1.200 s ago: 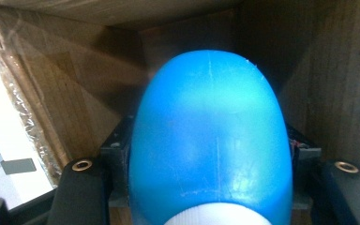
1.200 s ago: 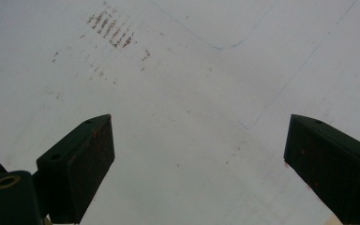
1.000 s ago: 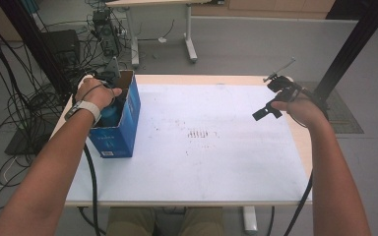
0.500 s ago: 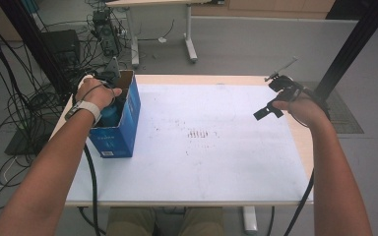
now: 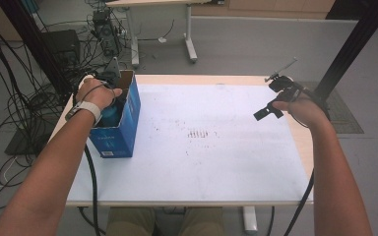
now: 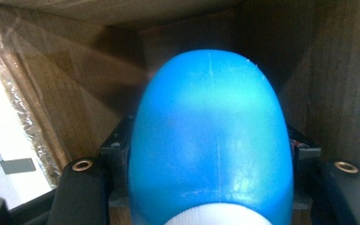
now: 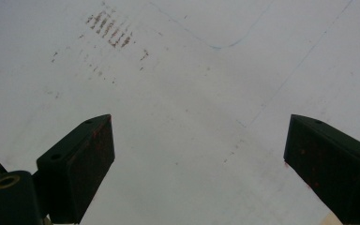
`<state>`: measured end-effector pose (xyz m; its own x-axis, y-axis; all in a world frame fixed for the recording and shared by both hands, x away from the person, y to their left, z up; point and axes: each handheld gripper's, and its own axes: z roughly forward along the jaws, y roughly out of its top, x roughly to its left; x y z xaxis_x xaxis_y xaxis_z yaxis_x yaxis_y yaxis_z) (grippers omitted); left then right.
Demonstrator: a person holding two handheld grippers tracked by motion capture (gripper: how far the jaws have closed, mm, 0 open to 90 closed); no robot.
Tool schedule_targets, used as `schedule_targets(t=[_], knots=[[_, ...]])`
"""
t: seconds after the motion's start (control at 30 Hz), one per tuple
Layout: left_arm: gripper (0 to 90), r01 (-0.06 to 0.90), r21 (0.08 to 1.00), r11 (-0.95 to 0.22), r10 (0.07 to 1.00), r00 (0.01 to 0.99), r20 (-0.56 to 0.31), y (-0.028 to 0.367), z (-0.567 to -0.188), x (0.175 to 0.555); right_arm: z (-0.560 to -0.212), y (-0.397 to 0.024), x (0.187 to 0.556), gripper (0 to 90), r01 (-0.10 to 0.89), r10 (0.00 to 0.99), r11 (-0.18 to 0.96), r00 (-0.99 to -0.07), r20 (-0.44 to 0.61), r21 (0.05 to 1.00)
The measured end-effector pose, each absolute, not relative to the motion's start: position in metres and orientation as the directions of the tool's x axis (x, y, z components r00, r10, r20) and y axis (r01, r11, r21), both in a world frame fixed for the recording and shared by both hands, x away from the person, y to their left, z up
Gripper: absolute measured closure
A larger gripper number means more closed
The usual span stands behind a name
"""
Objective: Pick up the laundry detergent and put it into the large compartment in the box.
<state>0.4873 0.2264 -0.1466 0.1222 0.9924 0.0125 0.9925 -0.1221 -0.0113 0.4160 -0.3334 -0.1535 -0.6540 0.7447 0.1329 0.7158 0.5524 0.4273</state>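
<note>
Blue bottle held inside the box

Our left gripper [image 5: 109, 101] clamps the blue bottle [image 6: 211, 140] inside the blue cardboard box [image 5: 120, 132], bottle at twelve o'clock; our right gripper [image 7: 199, 164] hangs apart over the table [image 5: 216, 162].

Bare forearms on both sides, no sleeves, and there's a white wristband [image 5: 84, 109] on the left wrist. A black cable [image 5: 91, 189] trails off the left gripper [image 5: 109, 84], which carries a grey three-cornered plate on top. The right gripper [image 5: 268, 112] is black with a thin metal rod at its top and its own black cable [image 5: 302, 200]. Up close, its jaws are chunky black blocks, pads flecked reddish, a brass-ringed screw hole [image 7: 5, 182] beside one. Khaki trousers [image 5: 165, 221] below.
</note>
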Motion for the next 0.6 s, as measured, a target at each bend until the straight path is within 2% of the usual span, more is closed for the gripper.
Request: schedule_targets(t=[0.6], knots=[[37.6, 0.992, -0.014, -0.125, 0.992, 0.125, 0.009, 0.2275, -0.1471, 0.4884, -0.1544, -0.3339, 0.4172, 8.6, 0.72, 0.747, 0.55, -0.651, 0.135, 0.424]])
